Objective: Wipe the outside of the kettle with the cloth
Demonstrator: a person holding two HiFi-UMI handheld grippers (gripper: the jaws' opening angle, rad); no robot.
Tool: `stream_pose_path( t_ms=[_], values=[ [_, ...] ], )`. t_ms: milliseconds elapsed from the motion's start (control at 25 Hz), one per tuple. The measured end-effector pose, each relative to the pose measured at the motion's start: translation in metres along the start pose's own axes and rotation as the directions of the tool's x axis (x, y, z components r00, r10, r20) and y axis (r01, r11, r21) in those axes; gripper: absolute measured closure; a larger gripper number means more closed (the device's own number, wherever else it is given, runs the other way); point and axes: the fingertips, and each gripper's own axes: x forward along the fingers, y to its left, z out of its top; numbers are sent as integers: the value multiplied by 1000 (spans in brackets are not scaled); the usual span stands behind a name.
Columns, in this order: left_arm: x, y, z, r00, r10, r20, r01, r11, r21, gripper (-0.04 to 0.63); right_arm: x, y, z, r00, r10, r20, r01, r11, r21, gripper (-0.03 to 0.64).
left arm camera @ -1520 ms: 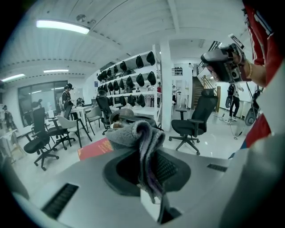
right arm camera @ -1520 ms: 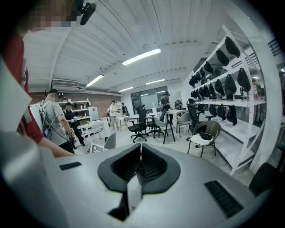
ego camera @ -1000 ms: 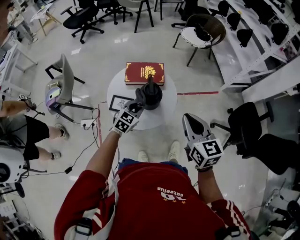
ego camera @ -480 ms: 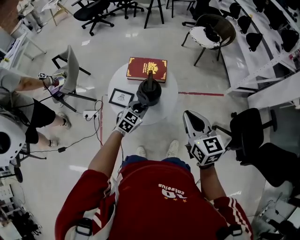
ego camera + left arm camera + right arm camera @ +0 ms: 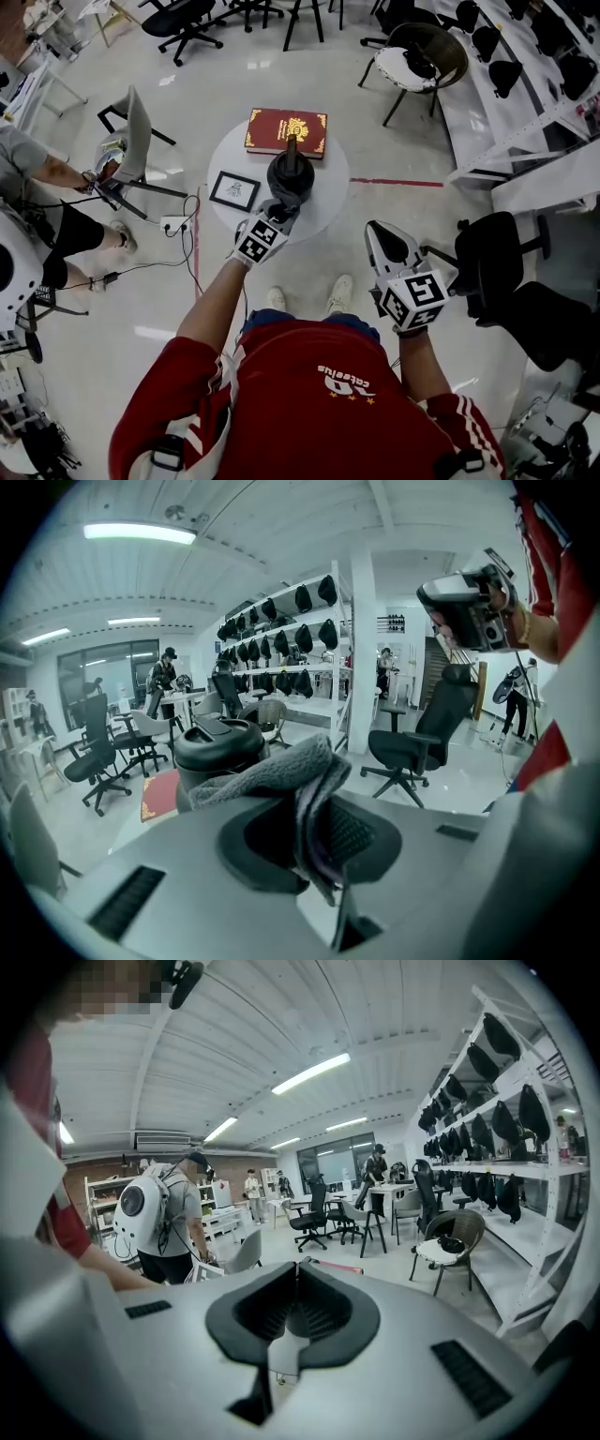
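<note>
1. Head view: The black kettle (image 5: 291,176) stood near the middle of the round white desk (image 5: 328,214). A red book (image 5: 287,131) lay behind it and a small framed picture (image 5: 233,190) lay to its left. The left claw (image 5: 274,214) was at the kettle's near side, with the grey cloth (image 5: 279,206) bunched at its tip beside the kettle's wall. The right claw (image 5: 384,244) hung over the floor, off the desk and well apart from the kettle.
2. Left gripper view: The left claw (image 5: 314,803) was clenched on the cloth (image 5: 277,775), which folded up over the jaws. The kettle (image 5: 217,747) stood just beyond the fold; whether the 2 touched could not be told.
3. Right gripper view: The right claw (image 5: 295,1283) had its jaws pressed together with nothing between them. A person with a white backpack (image 5: 155,1213) stood at the left, and a wicker chair (image 5: 450,1234) stood at the right.
</note>
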Motion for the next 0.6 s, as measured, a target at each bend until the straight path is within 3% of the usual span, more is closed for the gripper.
stream_pose_path(
  t_ms=[320,600],
  values=[
    [9,-20,16,997,-66,30,65,998,15,543,-6,3,-2,1000,-17,3,17,1000,4,594],
    [1,-34,47,989,-110,102,104,993,62,543,-8,12,2,999,-37,24,37,999,2,594]
  ],
)
